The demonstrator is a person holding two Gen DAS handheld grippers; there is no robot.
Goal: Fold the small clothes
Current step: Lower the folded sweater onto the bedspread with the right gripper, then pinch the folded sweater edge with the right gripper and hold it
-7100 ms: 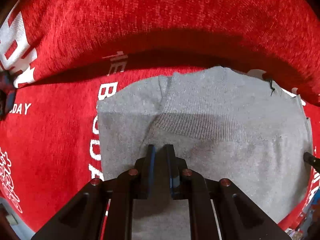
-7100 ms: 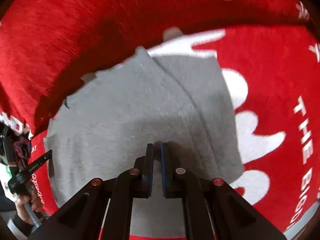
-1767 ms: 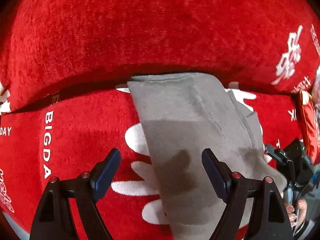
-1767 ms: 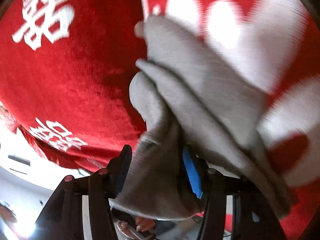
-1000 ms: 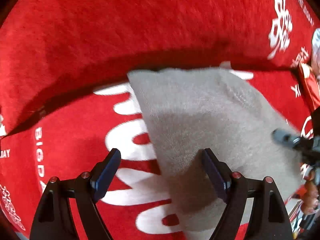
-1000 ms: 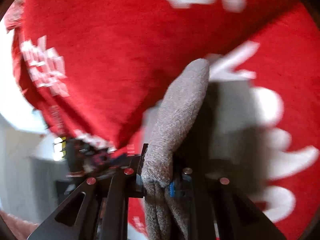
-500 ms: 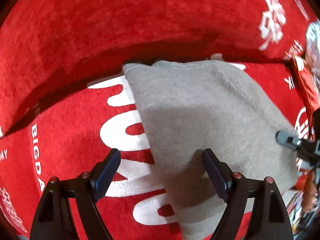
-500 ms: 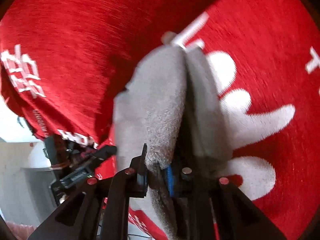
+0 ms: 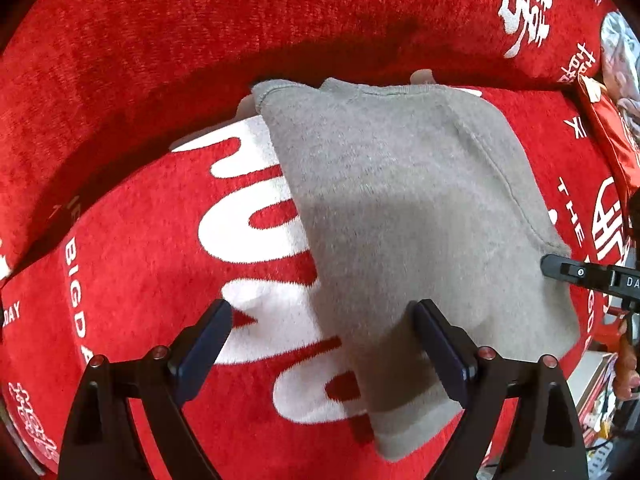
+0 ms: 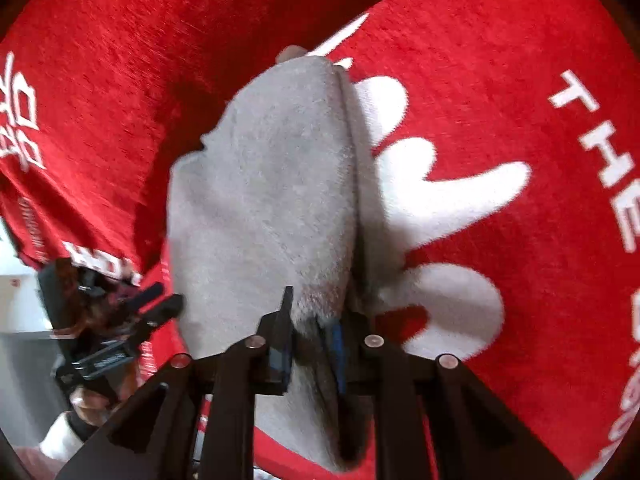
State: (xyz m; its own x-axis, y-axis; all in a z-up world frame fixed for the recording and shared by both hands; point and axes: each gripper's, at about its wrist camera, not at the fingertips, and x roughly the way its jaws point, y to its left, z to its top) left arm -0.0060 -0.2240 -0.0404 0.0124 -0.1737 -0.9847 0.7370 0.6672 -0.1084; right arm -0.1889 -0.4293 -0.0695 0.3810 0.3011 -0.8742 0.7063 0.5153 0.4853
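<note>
A small grey knit garment [image 9: 404, 216] lies folded on the red cloth [image 9: 132, 264] with white lettering. My left gripper [image 9: 320, 344] points straight down over its near left edge. Its jaws are wide and still opening, one finger above the red cloth and the other above the grey fabric, gripping nothing. My right gripper [image 10: 310, 336] has the garment's [image 10: 272, 200] near folded edge bunched between its pads. Its jaws are narrow and opening, with the cloth still filling the gap. In the left wrist view the right gripper's [image 9: 580, 276] tip shows at the garment's right edge.
The red cloth rises into a padded ridge [image 9: 240, 20] behind the garment. A red packet [image 9: 612, 140] lies at the far right. In the right wrist view, a hand [image 10: 88, 400] holds the left gripper [image 10: 120, 320] beyond the cloth's left edge, over a pale floor.
The right gripper has tipped downward and brought the raised grey fold down onto the cloth, its jaws parting slightly. The left jaws have widened a little and shifted sideways over the garment.
</note>
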